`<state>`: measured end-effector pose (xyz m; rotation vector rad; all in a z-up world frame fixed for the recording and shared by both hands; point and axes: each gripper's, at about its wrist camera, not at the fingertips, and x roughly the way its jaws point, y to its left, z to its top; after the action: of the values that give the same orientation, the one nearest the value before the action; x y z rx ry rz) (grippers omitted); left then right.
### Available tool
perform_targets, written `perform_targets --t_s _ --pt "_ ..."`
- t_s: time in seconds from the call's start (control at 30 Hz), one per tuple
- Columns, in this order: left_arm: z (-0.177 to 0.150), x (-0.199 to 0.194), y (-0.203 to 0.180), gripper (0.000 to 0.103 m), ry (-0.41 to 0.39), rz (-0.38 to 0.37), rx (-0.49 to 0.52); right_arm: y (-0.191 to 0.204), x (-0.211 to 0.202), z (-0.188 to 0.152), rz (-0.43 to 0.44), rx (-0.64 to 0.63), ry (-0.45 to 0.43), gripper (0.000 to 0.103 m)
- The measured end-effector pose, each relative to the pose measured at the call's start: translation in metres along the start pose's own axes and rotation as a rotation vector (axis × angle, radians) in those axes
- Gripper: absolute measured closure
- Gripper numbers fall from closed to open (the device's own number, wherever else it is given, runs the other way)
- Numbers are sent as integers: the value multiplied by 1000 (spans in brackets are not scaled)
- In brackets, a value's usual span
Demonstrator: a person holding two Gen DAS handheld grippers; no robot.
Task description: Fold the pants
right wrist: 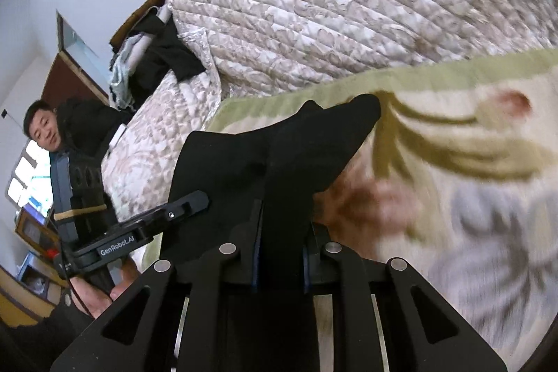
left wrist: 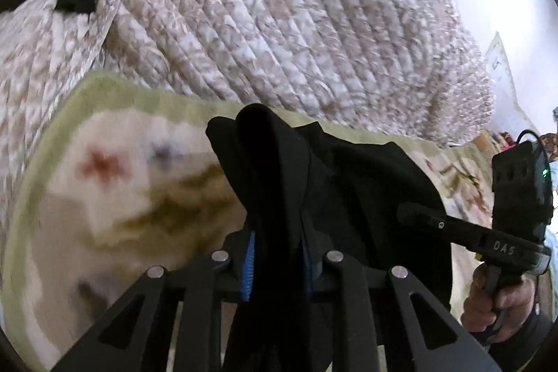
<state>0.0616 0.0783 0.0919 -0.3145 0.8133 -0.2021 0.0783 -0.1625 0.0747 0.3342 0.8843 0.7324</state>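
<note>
Over the blanket (left wrist: 87,197) on the bed, near its quilt-side edge, both hand-held grippers, left (left wrist: 277,253) & right (right wrist: 280,246), pinch black pants (left wrist: 348,169) aloft; thin bite w/ bunched cloth could slip, skewing the fold.

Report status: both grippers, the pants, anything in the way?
Left gripper shut on black pants. Right gripper shut on them too. Pants lifted over floral blanket. Nothing in the way.

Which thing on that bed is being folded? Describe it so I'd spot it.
Start at the quilted beige bedspread, then the green-edged floral blanket lying on it. The black pants hang above that blanket, pinched between both sets of jaws; they are the only plain dark cloth there.
</note>
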Motion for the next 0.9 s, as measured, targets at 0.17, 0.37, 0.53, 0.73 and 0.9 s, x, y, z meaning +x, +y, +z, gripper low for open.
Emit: perform_targets --t_s 0.17,0.37,0.53,0.73,0.9 --pt "27 37 29 80 0 25 -17 -11 43 34 -4 -4 18 86" --pt "18 89 77 62 74 85 -99 -59 90 44 -128 53 44 78" --pt "19 63 69 64 4 135 -54 -57 65 36 -210 -48 -22 78" --pt "-3 17 27 64 -62 128 18 -8 37 1 -237 -190 -47 78" --pt "-45 36 23 64 42 132 -2 -3 57 -36 -275 -248 68 79"
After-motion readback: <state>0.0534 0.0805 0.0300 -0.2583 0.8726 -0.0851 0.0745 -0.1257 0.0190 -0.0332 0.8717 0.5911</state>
